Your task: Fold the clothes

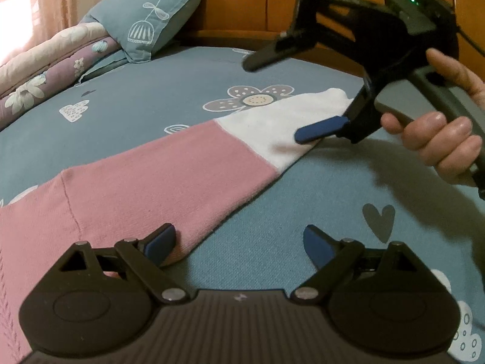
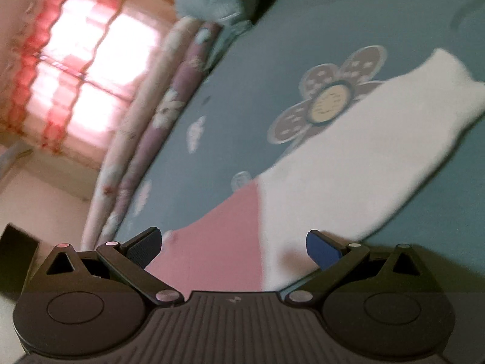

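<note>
1. Far left, a rolled floral quilt (image 1: pixel 45 69) lies along the edge of the bed, cream and mauve, and behind it a curtained window (image 2: pixel 75 69) glows pink in the right wrist view.
2. Just right of that, a blue-grey pillow (image 1: pixel 151 21) printed with a birdcage leans against the wooden headboard (image 1: pixel 318 3).
3. Down front, the left gripper (image 1: pixel 239 242) hangs with its jaws spread wide and nothing between the pads. Its left blue finger sits over the pink hem; the right one is over bare sheet.
4. Here is the garment: a pink and white sweater (image 1: pixel 151 176) lies flat on the blue-grey bedsheet (image 1: pixel 303 200), its sleeve running up and to the right, pink first, then a white cuff end beside the printed flower (image 1: pixel 251 100).
5. Over to the right, the right gripper (image 1: pixel 272 100) comes in above that white part, held by a hand (image 1: pixel 442 139) on its grey handle. Jaws wide apart: the lower blue finger lies on or just above the white cloth near its edge, the upper one is well clear in the air.
6. The right wrist view is smeared by motion, so contact there is hard to call, but both its pads stand apart with pink and white cloth showing between them, gripped by neither.
</note>
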Tool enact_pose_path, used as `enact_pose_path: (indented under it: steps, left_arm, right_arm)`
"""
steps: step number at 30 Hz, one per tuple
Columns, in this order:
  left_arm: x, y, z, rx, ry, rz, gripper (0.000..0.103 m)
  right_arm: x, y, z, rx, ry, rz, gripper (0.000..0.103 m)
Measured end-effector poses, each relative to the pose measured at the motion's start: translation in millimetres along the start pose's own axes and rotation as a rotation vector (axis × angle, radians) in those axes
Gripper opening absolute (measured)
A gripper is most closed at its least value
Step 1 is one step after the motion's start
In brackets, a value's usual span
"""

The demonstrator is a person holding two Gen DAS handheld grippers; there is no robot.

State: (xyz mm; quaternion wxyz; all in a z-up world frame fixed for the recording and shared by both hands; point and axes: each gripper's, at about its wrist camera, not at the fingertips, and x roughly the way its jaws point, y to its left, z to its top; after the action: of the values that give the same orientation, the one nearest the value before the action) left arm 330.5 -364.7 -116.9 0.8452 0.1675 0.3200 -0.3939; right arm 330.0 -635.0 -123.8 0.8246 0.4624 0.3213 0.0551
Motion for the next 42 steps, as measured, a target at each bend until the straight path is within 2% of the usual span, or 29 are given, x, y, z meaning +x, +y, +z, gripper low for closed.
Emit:
enact_pose_path:
  steps: [2, 5, 6, 9, 12, 17, 20, 22, 24, 28, 29, 32, 35, 37, 40, 42]
  left_arm:
    - [0.2, 0.1, 0.3, -0.001, 0.001, 0.000, 0.091]
    - [0.4, 0.4, 0.6, -0.005, 0.002, 0.000, 0.091]
    - [0.1, 0.1, 0.6, -0.005, 0.002, 0.001, 0.091]
    - [-3.5, 1.5, 2.7, -0.019, -0.004, -0.003, 0.091]
    - [-19.9, 4.4, 6.4, -0.038, -0.040, -0.005, 0.091]
    - [-51.0, 11.4, 7.8, -0.024, -0.064, 0.054, 0.091]
    - [-65.8, 20.9, -3.3, -0.060, -0.046, 0.093, 0.091]
    - [-76.6, 28.5, -16.3, -0.085, -0.037, 0.110, 0.091]
    - [-88.0, 34.5, -31.5, -0.112, -0.025, 0.135, 0.091]
    - [-107.6, 39.7, -59.0, -0.135, 0.007, 0.239, 0.091]
    - [-112.3, 41.5, -63.9, -0.145, 0.008, 0.257, 0.091]
    - [-127.8, 45.3, -77.7, -0.198, -0.006, 0.264, 0.092]
    - [-135.9, 50.7, -86.2, -0.262, -0.007, 0.259, 0.092]
    - [-138.6, 54.8, -90.8, -0.300, 0.000, 0.260, 0.092]
    - [-141.6, 60.1, -99.3, -0.345, 0.007, 0.263, 0.092]
    - [-143.3, 62.4, -103.6, -0.370, -0.001, 0.260, 0.092]
  right_arm:
    - [-8.3, -9.8, 3.3, 0.051, -0.041, 0.008, 0.103]
    - [-26.3, -14.2, 2.9, 0.076, -0.173, -0.096, 0.103]
    - [-30.1, -13.8, 2.9, 0.073, -0.193, -0.109, 0.103]
    - [-31.9, -11.7, 2.2, 0.088, -0.178, -0.032, 0.103]
    - [-17.4, -0.5, -1.1, 0.056, -0.117, 0.020, 0.103]
    - [16.6, 15.6, -6.6, -0.021, -0.023, -0.046, 0.103]
    - [11.8, 4.1, -3.8, 0.007, -0.033, -0.019, 0.103]
    - [-1.2, -9.8, 1.7, 0.062, -0.067, 0.014, 0.103]
    - [-20.8, -24.3, 6.5, 0.115, -0.139, 0.017, 0.103]
    - [-51.7, -41.1, 8.9, 0.194, -0.293, -0.004, 0.103]
    - [-53.4, -42.0, 9.0, 0.200, -0.309, 0.005, 0.103]
    - [-56.1, -43.1, 9.0, 0.206, -0.346, 0.030, 0.103]
    - [-45.6, -44.2, 10.6, 0.190, -0.322, 0.003, 0.103]
    - [-51.2, -46.2, 8.4, 0.207, -0.361, -0.011, 0.103]
    - [-70.3, -38.7, 5.3, 0.199, -0.474, -0.124, 0.103]
    - [-76.7, -34.2, 4.3, 0.185, -0.490, -0.112, 0.103]
